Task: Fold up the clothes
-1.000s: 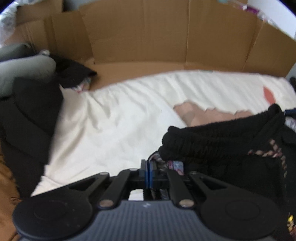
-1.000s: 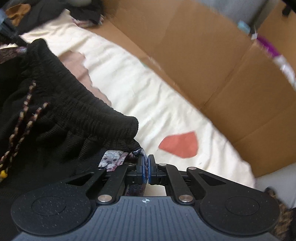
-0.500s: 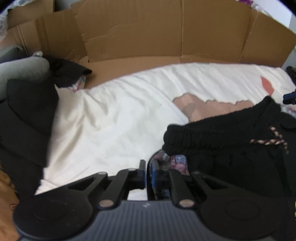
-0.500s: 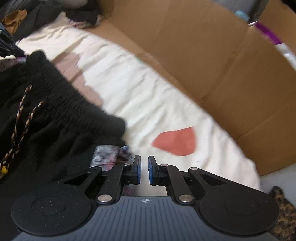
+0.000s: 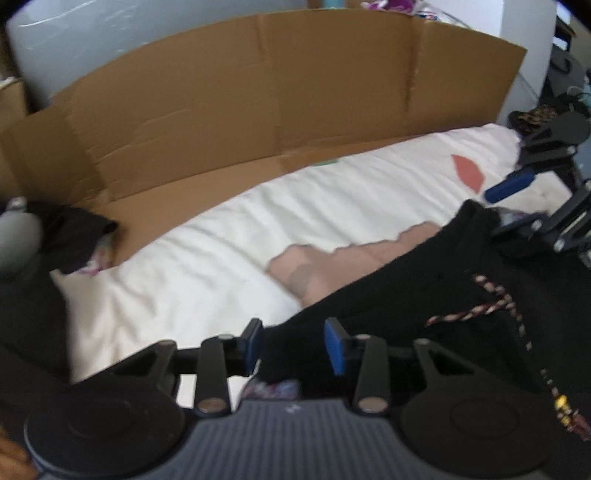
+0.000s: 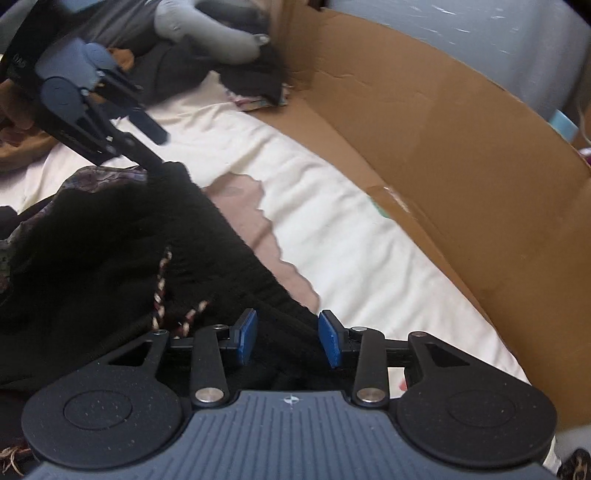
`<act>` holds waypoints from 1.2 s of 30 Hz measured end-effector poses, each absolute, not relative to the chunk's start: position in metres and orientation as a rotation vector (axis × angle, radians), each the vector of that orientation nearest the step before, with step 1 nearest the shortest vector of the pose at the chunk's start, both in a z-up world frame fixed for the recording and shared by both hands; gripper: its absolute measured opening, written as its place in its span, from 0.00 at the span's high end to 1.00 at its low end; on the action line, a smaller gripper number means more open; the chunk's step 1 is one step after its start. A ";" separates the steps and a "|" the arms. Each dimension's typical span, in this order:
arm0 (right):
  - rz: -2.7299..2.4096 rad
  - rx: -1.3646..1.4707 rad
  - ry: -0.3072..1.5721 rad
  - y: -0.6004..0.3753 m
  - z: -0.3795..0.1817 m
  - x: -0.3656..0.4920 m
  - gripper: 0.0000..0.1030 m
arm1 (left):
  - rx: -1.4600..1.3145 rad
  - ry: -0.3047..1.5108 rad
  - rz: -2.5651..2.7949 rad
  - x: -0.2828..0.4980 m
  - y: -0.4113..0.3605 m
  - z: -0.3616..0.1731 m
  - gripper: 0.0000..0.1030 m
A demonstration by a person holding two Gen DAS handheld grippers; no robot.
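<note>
Though blurred, both the left gripper (image 5: 293,345) and right gripper (image 6: 287,338) spread wide over black shorts (image 5: 424,295).

Lighting: soft, even daylight, moderately bright; source direction cannot be told. Cream bedsheet (image 5: 229,258) is the brightest surface, near blown out in places, folds faintly shaded.
Shadows: weak and diffuse; no hard edges.
Glare: slight streaks on the pale wall (image 6: 480,33).
Dark areas: black garment (image 5: 424,306) reads as a near-featureless mass, texture lost.
Blur: motion smear throughout both views, strongest on the cardboard (image 5: 277,103) edges and the far gripper (image 6: 96,107).
Distortion: fisheye bending; straight cardboard lines curve; black vignette at the corners.
</note>
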State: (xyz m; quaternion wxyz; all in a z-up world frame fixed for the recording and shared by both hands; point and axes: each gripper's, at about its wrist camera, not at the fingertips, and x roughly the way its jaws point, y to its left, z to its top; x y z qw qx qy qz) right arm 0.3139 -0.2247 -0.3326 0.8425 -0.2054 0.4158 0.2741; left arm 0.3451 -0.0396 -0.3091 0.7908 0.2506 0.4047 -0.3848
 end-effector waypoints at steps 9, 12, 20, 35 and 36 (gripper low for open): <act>0.656 -0.438 0.918 -0.205 -0.338 0.331 0.57 | 0.591 0.862 -0.966 0.339 -0.077 -0.318 0.61; 0.677 -0.440 0.930 -0.200 -0.339 0.339 0.56 | 0.578 0.868 -1.029 0.336 -0.087 -0.321 0.61; 0.769 -0.366 1.018 -0.180 -0.351 0.357 0.55 | 0.605 0.958 -1.147 0.329 -0.107 -0.343 0.68; 0.848 -0.530 1.042 -0.165 -0.357 0.338 0.94 | 0.739 0.963 -1.249 0.317 -0.101 -0.346 0.95; 0.851 -0.531 1.035 -0.166 -0.355 0.337 0.96 | 0.740 0.958 -1.256 0.317 -0.099 -0.345 0.95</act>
